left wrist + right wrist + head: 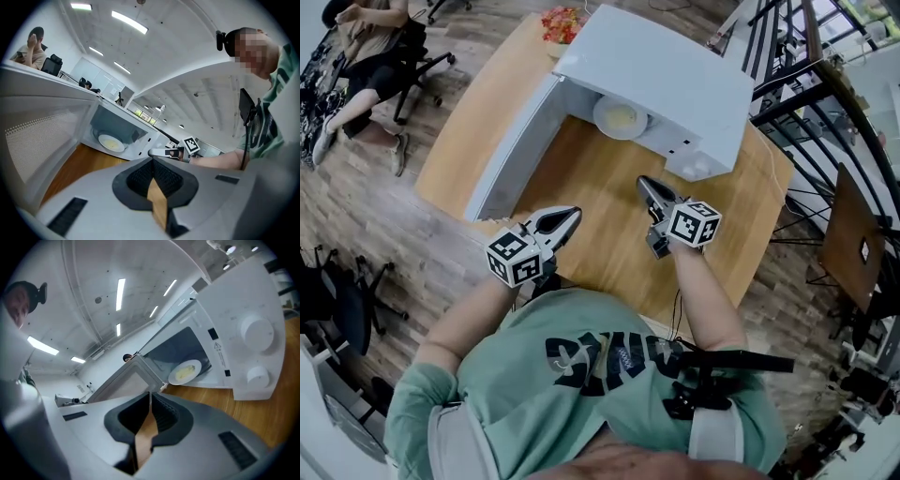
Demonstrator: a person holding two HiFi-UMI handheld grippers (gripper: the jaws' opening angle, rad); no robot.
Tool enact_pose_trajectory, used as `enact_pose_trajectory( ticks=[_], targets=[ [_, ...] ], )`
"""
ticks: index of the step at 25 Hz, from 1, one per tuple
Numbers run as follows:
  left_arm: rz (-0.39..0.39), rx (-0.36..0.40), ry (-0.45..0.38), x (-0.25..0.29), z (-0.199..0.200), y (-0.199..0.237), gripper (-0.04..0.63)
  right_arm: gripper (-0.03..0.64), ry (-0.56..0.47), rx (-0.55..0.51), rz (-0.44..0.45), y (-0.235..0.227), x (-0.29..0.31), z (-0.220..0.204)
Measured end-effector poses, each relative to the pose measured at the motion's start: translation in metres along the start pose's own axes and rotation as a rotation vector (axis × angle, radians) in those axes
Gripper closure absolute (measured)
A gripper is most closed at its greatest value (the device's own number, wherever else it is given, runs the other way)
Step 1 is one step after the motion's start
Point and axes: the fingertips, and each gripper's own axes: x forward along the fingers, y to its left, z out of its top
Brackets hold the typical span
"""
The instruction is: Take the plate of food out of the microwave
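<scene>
Plate (620, 117): one, white, with pale yellow food on it, lying inside the microwave's cavity just behind the mouth.
Microwave (666, 75): one, white, standing at the far part of the tabletop with its mouth facing the person.
Door (511, 155): one, swung fully open to the left, running along the tabletop's left edge.
Knobs (255, 331): two, one above the other on the panel right of the cavity.
Grippers: two, both empty and apart from the microwave.
Left gripper (570, 217): fingers (138, 177) closed together with nothing between them, near the door's outer end and pointing toward the cavity.
Right gripper (645, 184): fingers (161, 416) closed together, nothing held, in front of the panel side.
Tabletop (609, 206): one, wooden; a bare stretch lies between the two grippers and the mouth, walled by the door at left.
Right edge: the microwave's panel corner sits near the tabletop's right rim, with a dark railing (787, 84) beyond it.
Far edge: one dish of red and yellow food (561, 23) behind the microwave.
Others: one seated person (366, 47) off to the far left, well apart from the tabletop.
</scene>
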Motion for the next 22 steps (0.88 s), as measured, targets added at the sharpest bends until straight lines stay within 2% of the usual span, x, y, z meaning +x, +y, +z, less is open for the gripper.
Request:
enact_pose_trajectory(
  ticks=[3,7,13,15,18,20,22],
  targets=[
    [0.004,-0.003,0.006,0.004,-0.003,0.01,0.598,0.612,-0.01,0.092,0.006,-0.018,0.016,-0.006],
    [0.0,-0.012,0.027,0.008,-0.016,0.02,0.598,0.609,-0.011,0.161,-0.005,-0.039,0.035,-0.019],
    [0.004,-0.045,0.049,0.002,-0.036,0.034,0.598,0.528,-0.042,0.278,0.015,-0.054,0.061,-0.026],
    [0.008,-0.059,0.051,-0.002,-0.04,0.037,0.598,0.51,-0.071,0.36,0.037,-0.06,0.07,-0.025],
    [0.006,-0.076,0.047,-0.005,-0.044,0.038,0.598,0.492,-0.138,0.556,0.033,-0.08,0.081,-0.022],
    [0.0,-0.086,0.039,-0.008,-0.044,0.039,0.598,0.449,-0.181,0.672,0.047,-0.093,0.092,-0.022],
    [-0.005,-0.09,0.03,-0.01,-0.044,0.04,0.598,0.437,-0.203,0.729,0.049,-0.099,0.104,-0.02]
  ],
)
